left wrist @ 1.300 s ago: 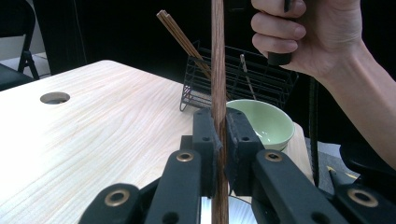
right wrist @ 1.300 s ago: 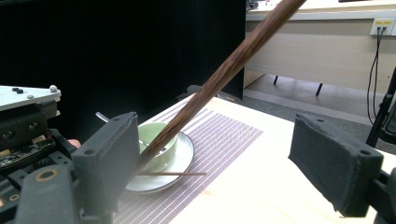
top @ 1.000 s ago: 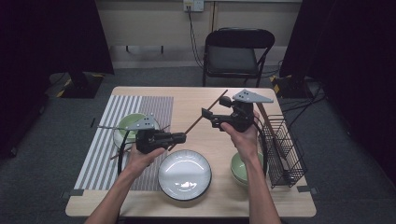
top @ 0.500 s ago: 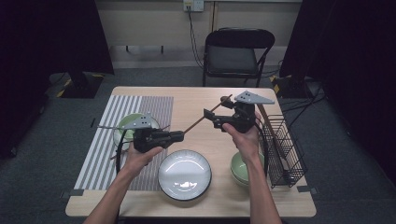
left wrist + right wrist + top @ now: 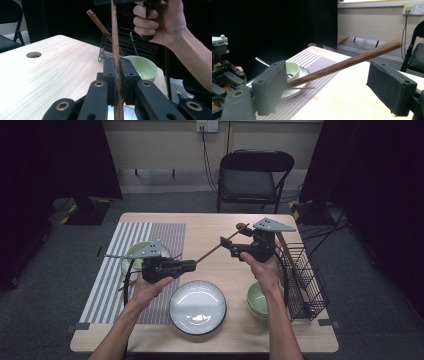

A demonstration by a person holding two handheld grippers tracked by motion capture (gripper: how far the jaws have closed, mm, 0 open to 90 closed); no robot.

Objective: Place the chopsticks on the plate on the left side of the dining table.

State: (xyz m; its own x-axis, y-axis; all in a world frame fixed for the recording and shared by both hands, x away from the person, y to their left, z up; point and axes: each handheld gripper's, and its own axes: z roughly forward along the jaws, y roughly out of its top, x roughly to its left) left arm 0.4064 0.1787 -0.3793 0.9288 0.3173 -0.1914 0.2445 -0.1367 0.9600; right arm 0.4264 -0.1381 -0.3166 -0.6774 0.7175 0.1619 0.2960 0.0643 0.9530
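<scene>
My left gripper point(image 5: 191, 265) points right and is shut on the near end of a brown wooden chopstick point(image 5: 217, 247). In the left gripper view the chopstick point(image 5: 115, 37) rises straight up from between the closed pads of that gripper point(image 5: 117, 73). The chopstick slants up toward my right gripper point(image 5: 229, 248), which is held over the table's middle. In the right gripper view the right gripper point(image 5: 332, 83) stands open, and the chopstick point(image 5: 352, 61) crosses the gap between its wide-apart jaws, its lower end hidden behind the left jaw.
A white plate point(image 5: 197, 306) lies near the front edge, with green bowls point(image 5: 260, 300) to its right. A wire rack point(image 5: 306, 275) holding more chopsticks point(image 5: 98, 22) stands at the right edge. A green bowl on a plate point(image 5: 141, 254) rests on the striped mat point(image 5: 107, 280).
The chopstick's far end has dipped a little, so it lies flatter. Both hands have stayed nearly where they were.
</scene>
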